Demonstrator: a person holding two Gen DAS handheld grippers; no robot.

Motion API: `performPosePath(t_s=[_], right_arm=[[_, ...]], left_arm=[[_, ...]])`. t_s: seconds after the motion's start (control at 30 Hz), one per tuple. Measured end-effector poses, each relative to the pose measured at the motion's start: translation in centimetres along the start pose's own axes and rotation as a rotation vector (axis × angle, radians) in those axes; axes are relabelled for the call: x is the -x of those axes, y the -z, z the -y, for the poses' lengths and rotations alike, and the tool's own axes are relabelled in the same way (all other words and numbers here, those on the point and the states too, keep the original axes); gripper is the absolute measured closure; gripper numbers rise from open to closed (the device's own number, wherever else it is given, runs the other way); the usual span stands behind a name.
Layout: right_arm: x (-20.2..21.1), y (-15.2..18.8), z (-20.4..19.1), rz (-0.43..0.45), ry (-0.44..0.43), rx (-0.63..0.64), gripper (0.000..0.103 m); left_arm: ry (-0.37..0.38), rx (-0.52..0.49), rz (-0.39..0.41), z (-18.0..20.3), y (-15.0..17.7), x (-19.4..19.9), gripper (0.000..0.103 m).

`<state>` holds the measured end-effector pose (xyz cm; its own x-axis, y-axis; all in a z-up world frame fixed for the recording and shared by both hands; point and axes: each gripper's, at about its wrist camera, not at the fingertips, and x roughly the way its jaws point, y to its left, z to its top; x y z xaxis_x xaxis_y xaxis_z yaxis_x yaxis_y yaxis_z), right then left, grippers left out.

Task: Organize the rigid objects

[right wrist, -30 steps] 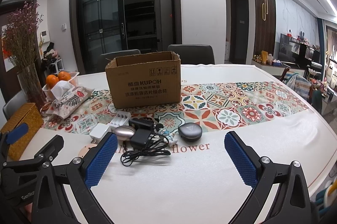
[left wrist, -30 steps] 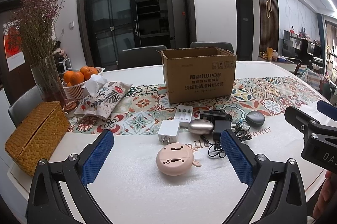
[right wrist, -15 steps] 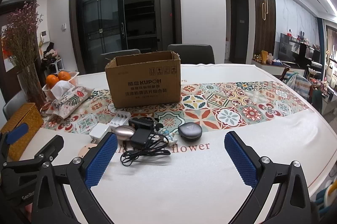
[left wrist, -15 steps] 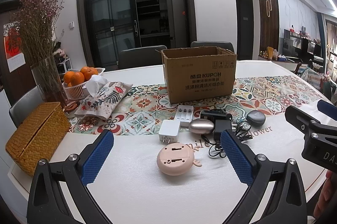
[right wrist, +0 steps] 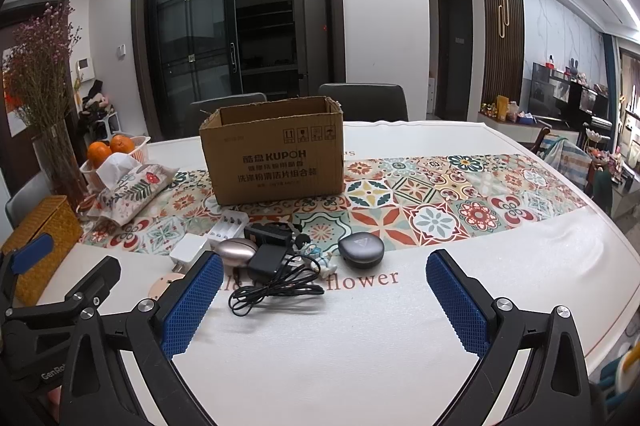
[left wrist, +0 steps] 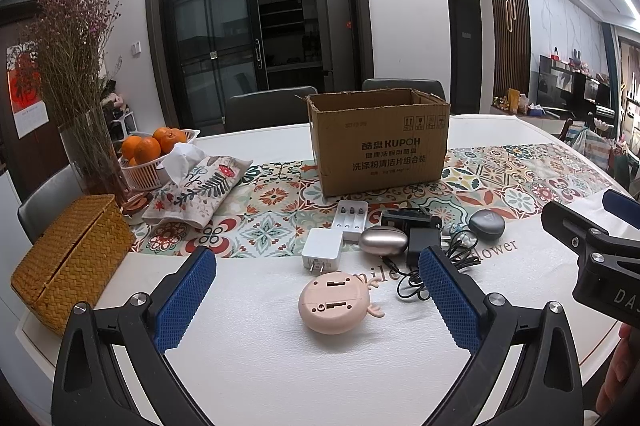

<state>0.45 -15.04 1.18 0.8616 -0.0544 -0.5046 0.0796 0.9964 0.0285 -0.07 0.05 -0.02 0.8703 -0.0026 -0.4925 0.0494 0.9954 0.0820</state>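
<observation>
My left tongs and right tongs both hang spread wide and released above the bench, gripping nothing.

Between my left blue pads lies the round pink gadget; just beyond it sit a white plug adapter, a white battery charger, a metallic oval case, a black adapter with tangled cord and a grey earbud case, all clustered in front of the open cardboard box on the patterned runner. A wicker box stands far left.
</observation>
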Motion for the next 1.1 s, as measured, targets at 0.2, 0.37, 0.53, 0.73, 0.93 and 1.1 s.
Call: performPosePath(t_s=[0.2,0.37,0.53,0.73,0.93,1.1], right_arm=[[0.0,0.0,0.0,-0.001,0.0,-0.002,0.0],[0.0,0.0,0.0,-0.002,-0.002,-0.001,0.0],[-0.1,0.1,0.0,-0.004,-0.001,-0.002,0.0],[-0.1,0.1,0.0,-0.007,-0.001,-0.002,0.0],[-1.5,0.2,-0.5,-0.039,0.006,0.014,0.0],[-3.6,-0.2,-1.5,-0.083,-0.029,0.04,0.0]], left_arm=[[0.0,0.0,-0.001,0.0,0.0,0.0,0.0],[0.0,0.0,-0.001,0.0,0.0,0.0,0.0],[0.0,0.001,0.0,0.0,0.0,0.0,0.0],[0.003,0.002,-0.014,-0.1,0.1,-0.3,0.0],[0.045,0.013,-0.121,-0.6,0.7,-2.6,0.0],[0.079,0.041,-0.21,-1.0,1.6,-5.0,0.0]])
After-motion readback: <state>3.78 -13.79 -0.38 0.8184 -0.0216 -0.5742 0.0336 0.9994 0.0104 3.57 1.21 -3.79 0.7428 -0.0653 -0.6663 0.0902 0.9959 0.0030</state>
